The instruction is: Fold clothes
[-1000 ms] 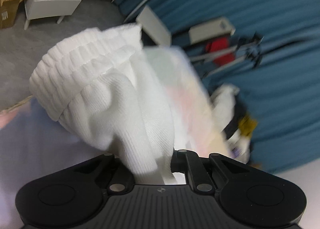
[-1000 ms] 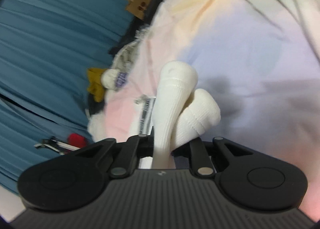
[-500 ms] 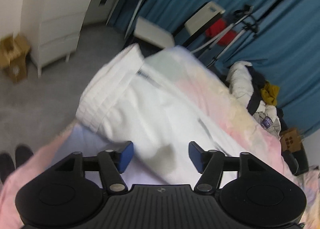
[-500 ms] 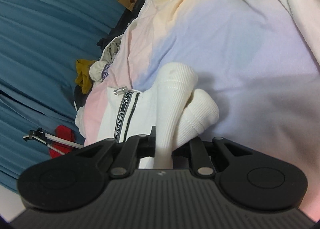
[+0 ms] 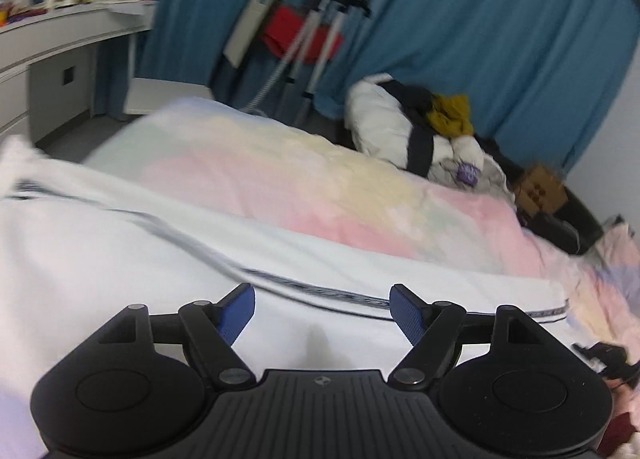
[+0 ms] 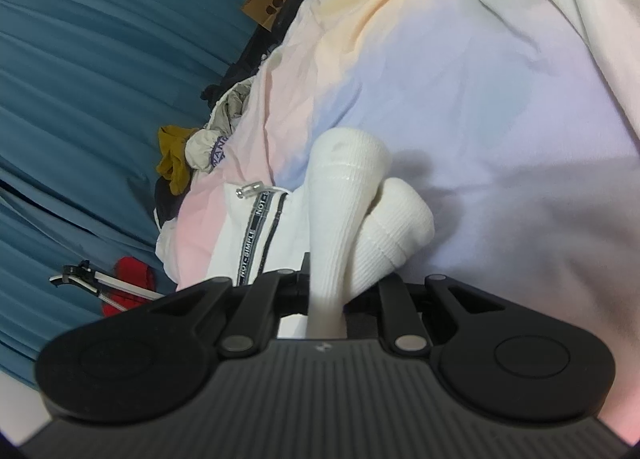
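You are holding the left gripper point(image 5: 322, 309) with its jaws spread wide and nothing between the blue pads point(image 5: 239, 311), hovering just above the white garment point(image 5: 120, 259), which is lying spread across the pastel bedsheet point(image 5: 300, 179); a dark printed stripe point(image 5: 304, 290) is running along the cloth just ahead of the fingertips. Your right gripper point(image 6: 326, 291) is pinching tightly on the garment's ribbed white cuffs point(image 6: 344, 211), two rounded ends that are sticking up out of the closed jaws side by side, touching each other. Beside them in the right wrist view the rest of the white garment point(image 6: 236, 243) is resting on the sheet point(image 6: 480, 99), showing a lettered stripe and a small metal-tipped drawstring end point(image 6: 249, 190). Past the far edge of the bed, a heap of other clothes point(image 5: 424, 131) is sitting in front of the blue curtain point(image 5: 480, 19), with a brown cardboard bag point(image 5: 540, 189) near it.
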Tool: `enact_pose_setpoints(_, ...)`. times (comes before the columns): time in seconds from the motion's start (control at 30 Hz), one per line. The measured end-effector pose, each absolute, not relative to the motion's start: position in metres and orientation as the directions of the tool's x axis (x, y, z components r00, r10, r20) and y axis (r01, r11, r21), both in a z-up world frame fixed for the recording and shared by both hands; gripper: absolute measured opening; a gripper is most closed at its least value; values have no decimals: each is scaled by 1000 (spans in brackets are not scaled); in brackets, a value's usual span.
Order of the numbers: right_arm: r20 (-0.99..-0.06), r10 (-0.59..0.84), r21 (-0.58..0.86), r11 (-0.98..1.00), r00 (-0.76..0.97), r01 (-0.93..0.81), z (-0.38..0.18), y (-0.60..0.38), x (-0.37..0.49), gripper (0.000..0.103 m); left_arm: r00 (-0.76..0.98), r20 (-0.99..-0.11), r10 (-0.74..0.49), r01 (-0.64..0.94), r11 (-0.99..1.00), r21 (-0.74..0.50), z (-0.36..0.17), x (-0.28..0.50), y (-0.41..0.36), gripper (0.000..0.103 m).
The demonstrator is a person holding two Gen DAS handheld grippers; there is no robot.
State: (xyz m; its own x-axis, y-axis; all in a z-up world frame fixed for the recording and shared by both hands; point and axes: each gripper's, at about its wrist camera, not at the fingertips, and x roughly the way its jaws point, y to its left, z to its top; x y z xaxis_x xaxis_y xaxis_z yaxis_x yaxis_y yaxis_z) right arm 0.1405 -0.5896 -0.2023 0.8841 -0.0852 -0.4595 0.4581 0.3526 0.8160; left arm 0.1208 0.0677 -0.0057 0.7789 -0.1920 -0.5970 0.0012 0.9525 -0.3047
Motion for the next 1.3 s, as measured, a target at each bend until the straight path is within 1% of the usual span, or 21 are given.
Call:
enact_pose_setpoints(0.13, -451, -95, 811, 372, 888, 452, -198, -588, 141, 15, 780, -616, -114, 5, 984, -176, -45, 150, 25, 76)
enact_pose_setpoints(0.2, -457, -98, 804, 380, 884, 457, -200, -588, 142, 15, 778, -624, -72, 0, 993, -115, -63, 161, 15, 76)
enact_pose_setpoints(0.23, -461, -99, 800, 383, 882, 462, -200, -588, 143, 15, 764, -643, -50, -10, 996, -90, -72, 164, 14, 76)
enact_pose_setpoints(0.3, -471, -104, 790, 391, 876, 472, -202, -588, 145, 15, 727, -685, -36, -23, 997, -77, -91, 169, 20, 73)
enact_pose_setpoints(0.4, -481, -116, 776, 405, 869, 484, -201, -586, 147, 15, 719, -694, -22, 5, 1000, -26, -103, 168, 16, 73)
enact_pose_setpoints(0.7, -502, -152, 726, 461, 851, 510, -194, -578, 150, 15, 717, -697, -18, 27, 1000, 2, -110, 163, 13, 74)
enact_pose_setpoints(0.8, -496, -188, 687, 512, 848, 515, -179, -569, 153, 15, 719, -695, -22, 30, 1000, 1, -109, 164, 13, 74)
enact_pose_setpoints(0.87, -470, -223, 648, 569, 854, 506, -160, -559, 156, 15, 723, -691, -21, 33, 999, 3, -110, 163, 12, 75)
enact_pose_setpoints(0.93, -423, -265, 587, 649, 866, 485, -132, -539, 158, 15, 726, -687, -22, 36, 999, 6, -110, 162, 12, 77)
enact_pose_setpoints(0.97, -385, -282, 543, 700, 879, 463, -116, -525, 158, 15, 727, -686, -26, 41, 999, 6, -110, 162, 11, 77)
enact_pose_setpoints(1.07, -232, -289, 359, 862, 929, 358, -67, -464, 155, 15, 730, -682, -36, 57, 998, 8, -110, 160, 10, 78)
enact_pose_setpoints(1.17, -102, -209, 146, 964, 972, 223, -36, -384, 148, 15, 730, -681, -59, 53, 998, -30, -106, 160, 16, 77)
enact_pose_setpoints(1.23, -77, -103, 6, 995, 992, 104, -39, -330, 140, 15, 732, -677, -73, 31, 997, -74, -99, 159, 24, 74)
enact_pose_setpoints(1.3, -88, 10, -142, 990, 996, -23, -49, -274, 131, 15, 743, -664, -86, -4, 991, -133, -89, 156, 37, 73)
